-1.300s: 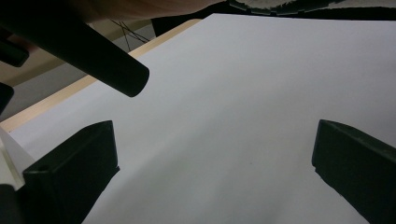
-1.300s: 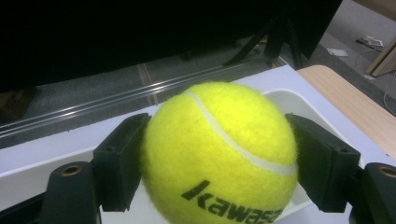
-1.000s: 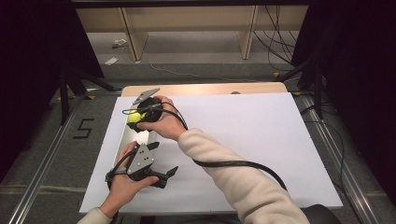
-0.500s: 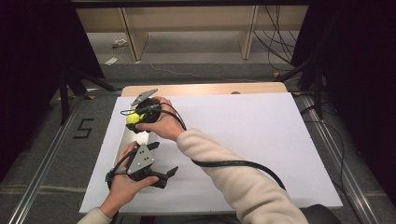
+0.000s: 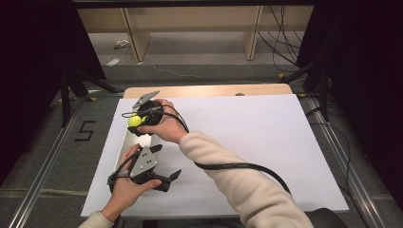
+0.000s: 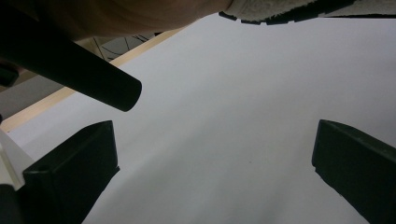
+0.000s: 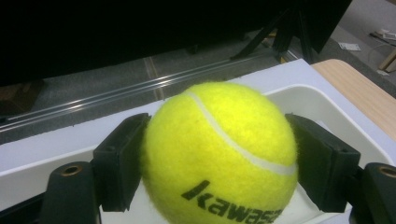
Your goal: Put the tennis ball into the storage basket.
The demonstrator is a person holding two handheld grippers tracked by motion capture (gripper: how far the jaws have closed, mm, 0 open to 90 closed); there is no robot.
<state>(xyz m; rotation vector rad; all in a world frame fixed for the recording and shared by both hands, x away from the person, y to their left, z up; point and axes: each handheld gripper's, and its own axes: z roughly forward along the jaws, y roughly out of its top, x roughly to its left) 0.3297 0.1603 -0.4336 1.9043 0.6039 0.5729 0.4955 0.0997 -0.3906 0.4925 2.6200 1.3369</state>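
Observation:
My right gripper (image 5: 139, 118) is shut on a yellow tennis ball (image 5: 134, 120) at the table's left side. In the right gripper view the ball (image 7: 219, 144) sits squeezed between the two black jaws, just above a white tray (image 7: 322, 105). Part of that tray (image 5: 124, 151) lies along the white table's left edge, below the right hand. Nearer the front edge, my left gripper (image 5: 167, 162) is held low over the table, its jaws pointing right. The left gripper (image 6: 215, 172) is open, with only bare white table between its jaws.
A white sheet (image 5: 247, 142) covers the table, with a strip of wood (image 5: 209, 90) showing at the far edge. The right gripper's black cable (image 5: 237, 166) trails across the middle. Dark stands and floor rails flank the table.
The right gripper and the ball have barely shifted, edging slightly down toward the tray. The left gripper has stayed where it was.

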